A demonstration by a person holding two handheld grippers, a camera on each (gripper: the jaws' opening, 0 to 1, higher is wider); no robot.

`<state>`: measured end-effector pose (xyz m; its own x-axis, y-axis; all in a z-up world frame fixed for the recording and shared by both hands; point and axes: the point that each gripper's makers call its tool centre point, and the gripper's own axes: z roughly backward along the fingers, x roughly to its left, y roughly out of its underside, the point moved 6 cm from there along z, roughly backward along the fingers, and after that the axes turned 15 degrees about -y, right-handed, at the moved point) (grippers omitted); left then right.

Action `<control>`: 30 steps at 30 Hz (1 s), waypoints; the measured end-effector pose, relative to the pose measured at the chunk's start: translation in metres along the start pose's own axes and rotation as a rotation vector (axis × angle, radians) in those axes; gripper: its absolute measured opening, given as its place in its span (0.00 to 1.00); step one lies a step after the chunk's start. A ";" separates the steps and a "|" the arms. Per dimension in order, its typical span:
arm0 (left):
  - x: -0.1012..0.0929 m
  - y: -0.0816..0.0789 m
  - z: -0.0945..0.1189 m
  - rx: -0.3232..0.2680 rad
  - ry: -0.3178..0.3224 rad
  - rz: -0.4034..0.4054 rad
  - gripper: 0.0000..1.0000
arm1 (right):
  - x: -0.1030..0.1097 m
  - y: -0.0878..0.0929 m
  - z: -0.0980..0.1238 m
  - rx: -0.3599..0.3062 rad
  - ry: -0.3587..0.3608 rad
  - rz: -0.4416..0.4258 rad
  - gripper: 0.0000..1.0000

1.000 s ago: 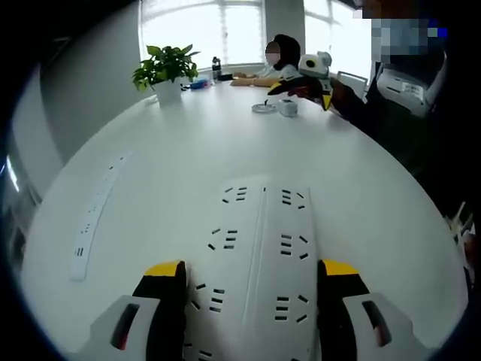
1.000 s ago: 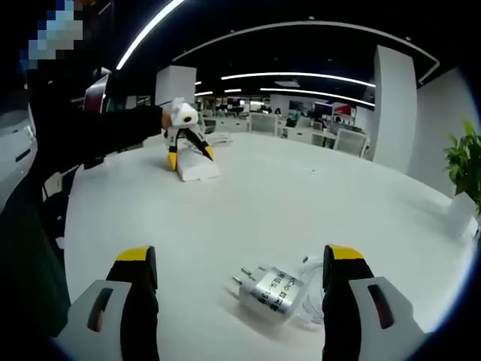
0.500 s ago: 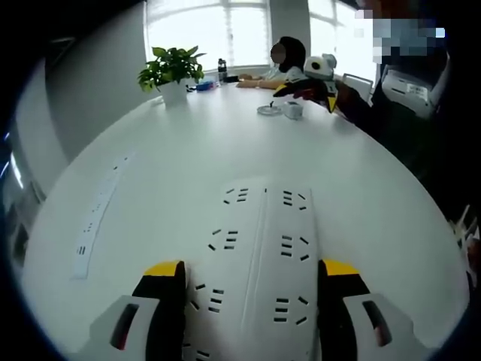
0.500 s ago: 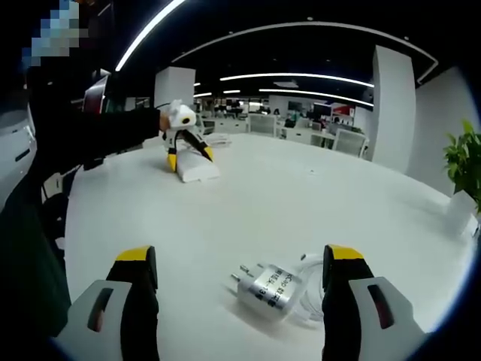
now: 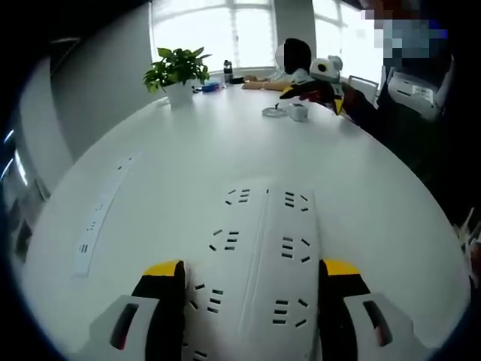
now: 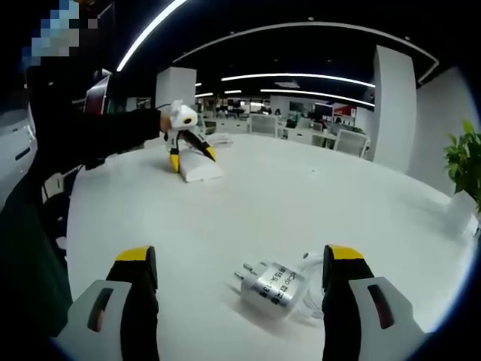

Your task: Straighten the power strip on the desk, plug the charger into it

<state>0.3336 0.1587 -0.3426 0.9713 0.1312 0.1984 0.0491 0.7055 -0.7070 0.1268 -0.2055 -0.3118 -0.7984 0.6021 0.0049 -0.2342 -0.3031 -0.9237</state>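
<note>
White table (image 5: 188, 158) carries the power strip (image 5: 259, 256), clamped between the left gripper (image 5: 252, 274) jaws; well apart from the strip, the charger (image 6: 274, 286) lies between the spread right gripper (image 6: 240, 278) jaws

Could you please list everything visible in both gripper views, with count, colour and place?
power strip: one, white, on the desk between the left hand-held gripper's jaws.
second power strip: one, white, slim, lying apart on the desk.
charger: one, silver-white with cable, on the desk between the right hand-held gripper's jaws, untouched.
desk: one, white, rounded.
potted plant: one, green in a white pot, far desk edge.
seated person: one, at the far end.
left hand-held gripper: yellow-tipped, jaws around the power strip's sides.
right hand-held gripper: yellow-tipped, jaws open either side of the charger.
</note>
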 end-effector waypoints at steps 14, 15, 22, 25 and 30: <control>0.001 -0.001 -0.002 -0.038 -0.023 0.030 0.72 | 0.001 -0.001 0.003 -0.009 0.007 0.000 0.90; 0.001 -0.001 -0.002 -0.041 -0.023 0.032 0.72 | 0.001 0.000 0.003 -0.010 0.009 -0.001 0.90; 0.004 -0.004 -0.005 -0.040 -0.029 0.037 0.72 | 0.001 0.001 0.002 -0.009 0.006 -0.006 0.90; 0.006 -0.004 -0.005 -0.040 -0.030 0.039 0.72 | 0.000 0.001 0.002 -0.009 0.006 -0.004 0.90; 0.004 -0.004 -0.006 -0.045 -0.021 0.038 0.72 | 0.000 0.002 0.002 -0.004 0.006 -0.006 0.90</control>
<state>0.3390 0.1521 -0.3426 0.9676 0.1724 0.1846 0.0230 0.6677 -0.7440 0.1250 -0.2071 -0.3132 -0.7936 0.6083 0.0086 -0.2369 -0.2961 -0.9253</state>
